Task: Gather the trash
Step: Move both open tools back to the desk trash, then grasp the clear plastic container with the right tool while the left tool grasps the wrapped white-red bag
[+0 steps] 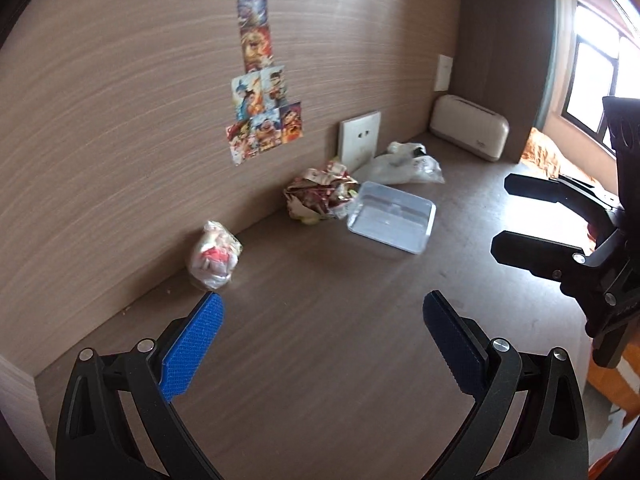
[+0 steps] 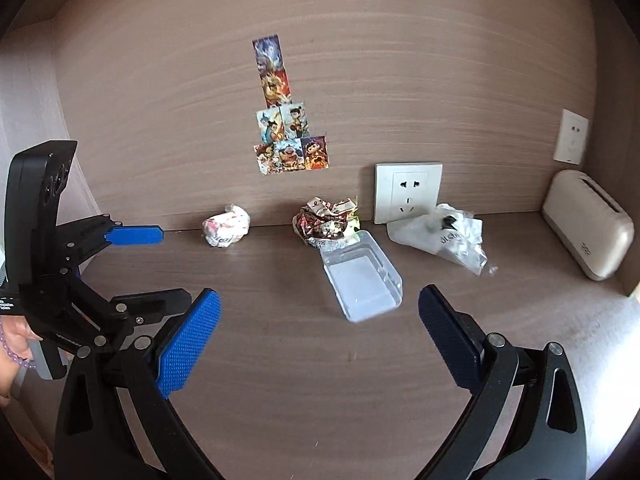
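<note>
Trash wads (image 2: 226, 226) lie by the wall; left hand-held gripper (image 1: 322, 308) and right hand-held gripper (image 2: 319, 300) hover spread, empty.

Wood-grain wall panel (image 2: 400, 80), pale brown, fills the upper frame. Column of colourful picture cards (image 2: 286, 120) stuck at centre, widening toward its base. White socket plate (image 2: 408, 192) at centre right, standing at the desk's back edge; second white plate (image 2: 571, 141) higher, at far right. Darker wood-grain desktop (image 2: 320, 360) spans the lower frame. Beige rounded box (image 2: 592, 228) at the right edge, in the desk's corner. Window (image 1: 596, 72) with dark frame, upper right of the left wrist view, daylight bright through it; orange fabric (image 1: 544, 152) below.
</note>
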A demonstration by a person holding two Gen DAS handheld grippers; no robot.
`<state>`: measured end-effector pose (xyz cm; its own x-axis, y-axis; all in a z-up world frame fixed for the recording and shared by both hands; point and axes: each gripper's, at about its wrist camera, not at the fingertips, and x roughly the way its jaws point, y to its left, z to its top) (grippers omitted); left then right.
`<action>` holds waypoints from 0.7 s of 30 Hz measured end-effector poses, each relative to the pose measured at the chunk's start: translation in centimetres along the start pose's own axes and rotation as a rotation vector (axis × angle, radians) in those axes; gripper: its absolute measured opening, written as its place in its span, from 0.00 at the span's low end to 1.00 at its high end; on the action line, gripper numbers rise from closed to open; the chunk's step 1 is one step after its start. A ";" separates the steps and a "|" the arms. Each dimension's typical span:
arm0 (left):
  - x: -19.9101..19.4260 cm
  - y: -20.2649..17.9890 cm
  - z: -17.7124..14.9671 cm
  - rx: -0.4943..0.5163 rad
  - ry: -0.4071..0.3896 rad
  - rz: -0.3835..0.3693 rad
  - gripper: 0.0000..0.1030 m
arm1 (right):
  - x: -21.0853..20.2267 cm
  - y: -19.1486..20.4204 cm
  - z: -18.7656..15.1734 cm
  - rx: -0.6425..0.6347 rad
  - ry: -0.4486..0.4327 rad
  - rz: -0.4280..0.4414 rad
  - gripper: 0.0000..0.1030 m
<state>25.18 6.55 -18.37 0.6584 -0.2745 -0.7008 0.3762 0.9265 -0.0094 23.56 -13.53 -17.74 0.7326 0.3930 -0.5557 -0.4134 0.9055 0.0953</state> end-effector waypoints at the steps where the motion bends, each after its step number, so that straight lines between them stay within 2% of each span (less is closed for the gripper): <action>1: 0.1 0.2 -0.1 -0.002 0.001 0.000 0.95 | 0.4 -0.2 0.0 -0.003 0.001 -0.006 0.96; 21: 7.3 3.9 1.0 -0.020 0.047 -0.009 0.95 | 8.0 -3.5 -0.1 0.013 0.111 -0.030 0.96</action>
<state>32.08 7.88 -22.84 0.6238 -0.2705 -0.7332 0.3683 0.9292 -0.0295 30.76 -13.56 -22.63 0.6799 0.3463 -0.6464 -0.3849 0.9188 0.0874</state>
